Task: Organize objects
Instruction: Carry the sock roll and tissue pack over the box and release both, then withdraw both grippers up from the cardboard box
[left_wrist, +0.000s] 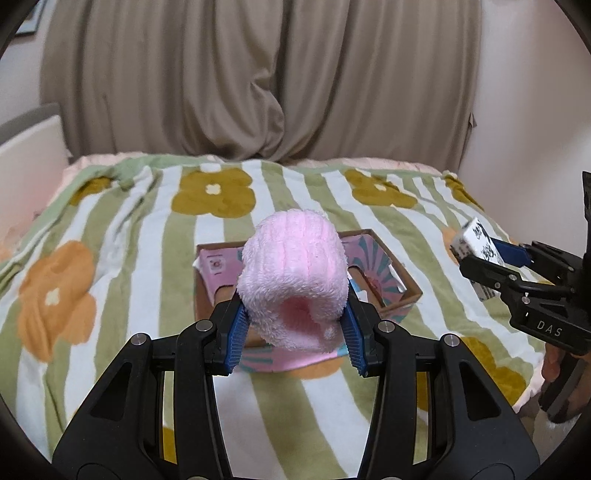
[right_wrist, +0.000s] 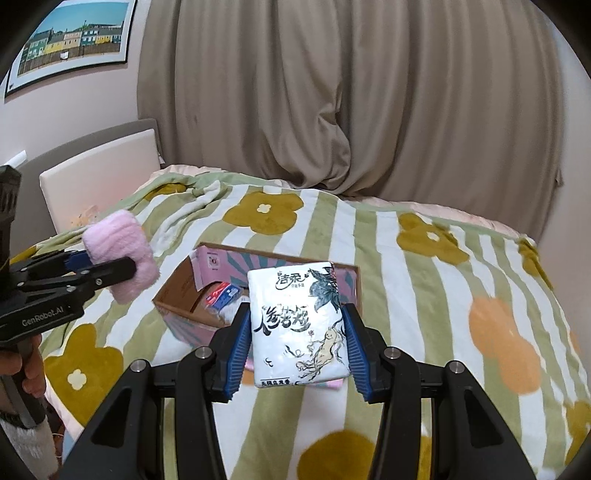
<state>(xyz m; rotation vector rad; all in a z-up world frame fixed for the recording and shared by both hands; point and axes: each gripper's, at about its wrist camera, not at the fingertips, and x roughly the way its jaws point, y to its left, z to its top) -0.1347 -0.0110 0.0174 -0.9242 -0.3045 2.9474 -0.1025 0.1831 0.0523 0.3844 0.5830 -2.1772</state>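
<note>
My left gripper (left_wrist: 293, 332) is shut on a rolled pink fluffy towel (left_wrist: 295, 273), held above the near edge of an open cardboard box (left_wrist: 402, 280) with a pink patterned lining. From the right wrist view the same towel (right_wrist: 118, 247) shows at the left in the left gripper (right_wrist: 110, 269). My right gripper (right_wrist: 295, 350) is shut on a white tissue pack (right_wrist: 299, 325) with black calligraphy, held just in front of the box (right_wrist: 184, 284). In the left wrist view that tissue pack (left_wrist: 476, 243) hangs at the right edge in the right gripper (left_wrist: 491, 258). Inside the box lies a small red and blue packet (right_wrist: 221, 295).
The box sits on a bed covered by a green and white striped blanket (left_wrist: 147, 258) with large flowers. Beige curtains (right_wrist: 351, 110) hang behind the bed. A pale headboard (right_wrist: 99, 173) stands at the left, under a framed picture (right_wrist: 74, 40). A person's hand (right_wrist: 26, 369) grips the left handle.
</note>
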